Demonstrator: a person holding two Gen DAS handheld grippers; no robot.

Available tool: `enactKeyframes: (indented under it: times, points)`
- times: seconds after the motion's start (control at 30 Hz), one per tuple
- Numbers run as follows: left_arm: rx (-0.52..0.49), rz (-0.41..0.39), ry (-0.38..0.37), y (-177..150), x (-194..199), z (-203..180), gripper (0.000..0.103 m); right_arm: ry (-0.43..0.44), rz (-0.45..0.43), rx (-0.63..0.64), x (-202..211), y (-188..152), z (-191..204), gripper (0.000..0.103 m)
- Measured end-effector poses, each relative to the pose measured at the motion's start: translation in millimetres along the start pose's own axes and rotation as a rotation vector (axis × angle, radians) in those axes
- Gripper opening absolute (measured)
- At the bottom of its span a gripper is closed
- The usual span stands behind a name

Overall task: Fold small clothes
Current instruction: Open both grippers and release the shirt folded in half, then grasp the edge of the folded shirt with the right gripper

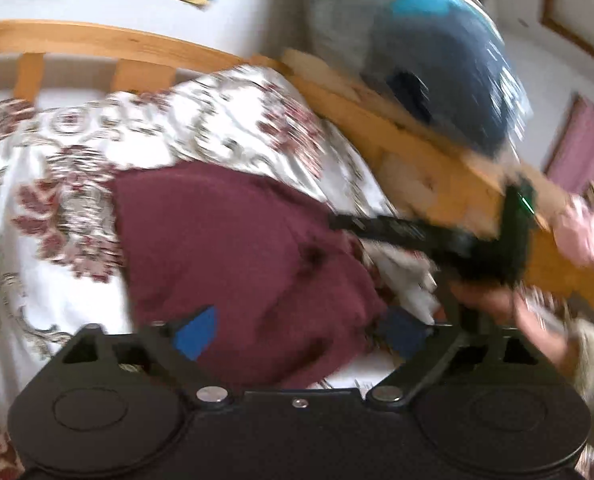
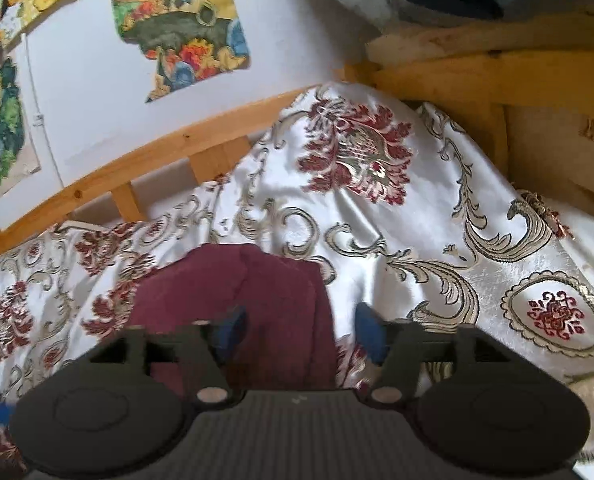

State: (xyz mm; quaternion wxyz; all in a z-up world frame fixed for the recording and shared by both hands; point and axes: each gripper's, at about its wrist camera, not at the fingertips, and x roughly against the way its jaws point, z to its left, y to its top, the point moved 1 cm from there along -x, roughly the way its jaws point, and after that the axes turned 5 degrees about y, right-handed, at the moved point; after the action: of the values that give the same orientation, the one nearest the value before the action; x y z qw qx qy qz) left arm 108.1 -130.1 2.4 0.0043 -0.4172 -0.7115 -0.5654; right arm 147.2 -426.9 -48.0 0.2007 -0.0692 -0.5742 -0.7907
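A maroon garment (image 1: 233, 256) lies folded on the patterned bedspread (image 1: 57, 168). My left gripper (image 1: 301, 334) stands open just over its near edge, with one blue pad (image 1: 195, 332) above the cloth and the other near its right corner. In the right wrist view the same garment (image 2: 237, 292) lies under my right gripper (image 2: 301, 330), which is open. Its left pad (image 2: 233, 328) is over the cloth and its right pad is beyond the cloth's right edge. The right tool's black body (image 1: 477, 248), blurred and held by a hand (image 1: 509, 308), crosses the garment's right side.
A wooden bed rail (image 2: 157, 152) runs along the wall behind the bedspread (image 2: 417, 220), and a wooden footboard (image 1: 437, 184) stands to the right. A blue-grey bundle (image 1: 429, 64) rests on top of it. Posters (image 2: 181, 24) hang on the wall.
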Motion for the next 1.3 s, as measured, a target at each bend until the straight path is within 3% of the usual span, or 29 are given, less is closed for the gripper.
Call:
enactKeyframes:
  times: [0.03, 0.13, 0.4, 0.7, 0.97, 1.07, 1.2, 1.3]
  points:
    - [0.031, -0.018, 0.018, 2, 3, 5, 0.100, 0.004, -0.001, 0.016, 4, -1, 4, 0.090]
    - [0.106, -0.031, 0.072, 9, 3, 20, 0.102, 0.030, -0.008, 0.066, 16, -3, 20, 0.098]
    - [0.289, 0.057, 0.205, 9, -13, 63, 0.102, 0.040, 0.037, 0.241, 28, -12, 59, 0.103]
    - [0.232, 0.185, 0.229, -11, -35, 65, 0.102, -0.141, 0.182, 0.485, 25, -62, 75, 0.103]
    - [0.237, 0.200, 0.219, -21, -40, 66, 0.103, -0.160, 0.188, 0.331, 34, -80, 57, 0.103]
    - [0.239, 0.197, 0.219, -22, -41, 67, 0.103, -0.106, 0.125, 0.276, 48, -70, 51, 0.103]
    - [0.234, 0.193, 0.216, -23, -44, 65, 0.103, -0.111, 0.067, 0.218, 47, -38, 40, 0.103]
    - [0.228, 0.188, 0.217, -24, -45, 64, 0.103, -0.098, 0.051, 0.161, 27, -14, 30, 0.086]
